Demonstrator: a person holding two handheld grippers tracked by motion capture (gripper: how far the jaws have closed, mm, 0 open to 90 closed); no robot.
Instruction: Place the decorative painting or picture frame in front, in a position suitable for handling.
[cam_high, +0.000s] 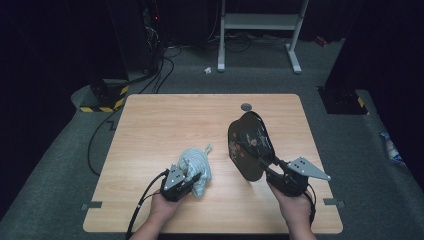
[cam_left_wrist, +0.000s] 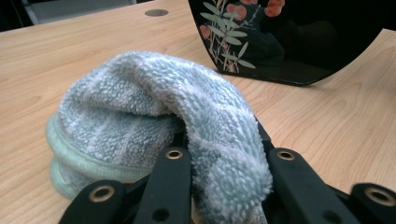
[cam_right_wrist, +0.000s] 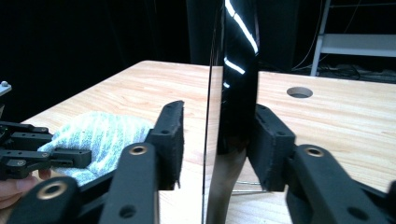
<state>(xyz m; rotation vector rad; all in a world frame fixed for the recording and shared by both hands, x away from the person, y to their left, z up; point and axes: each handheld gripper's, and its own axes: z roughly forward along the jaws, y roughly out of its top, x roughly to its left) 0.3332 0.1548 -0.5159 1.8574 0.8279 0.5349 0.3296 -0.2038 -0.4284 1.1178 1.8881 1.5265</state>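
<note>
A light blue-green terry towel (cam_high: 199, 165) lies bunched on the wooden table (cam_high: 160, 120), near its front left. My left gripper (cam_high: 196, 176) is shut on a fold of this towel (cam_left_wrist: 154, 93), which bulges up between the black fingers (cam_left_wrist: 170, 177). A black lacquer plate (cam_high: 250, 140) painted with flowers stands on its edge to the right. My right gripper (cam_high: 265, 162) straddles the plate's (cam_right_wrist: 238, 70) lower edge. Its left pad (cam_right_wrist: 170, 140) stands clear of the plate with a gap showing, while the right pad sits against the glossy back. The towel (cam_right_wrist: 100, 130) appears beyond that gripper.
A round cable hole (cam_high: 246, 107) sits in the table near its far edge, behind the plate. Beyond the table, on the grey floor, are a white metal frame (cam_high: 260, 22), black cables (cam_high: 160, 75) and a yellow-black striped base (cam_high: 102, 100).
</note>
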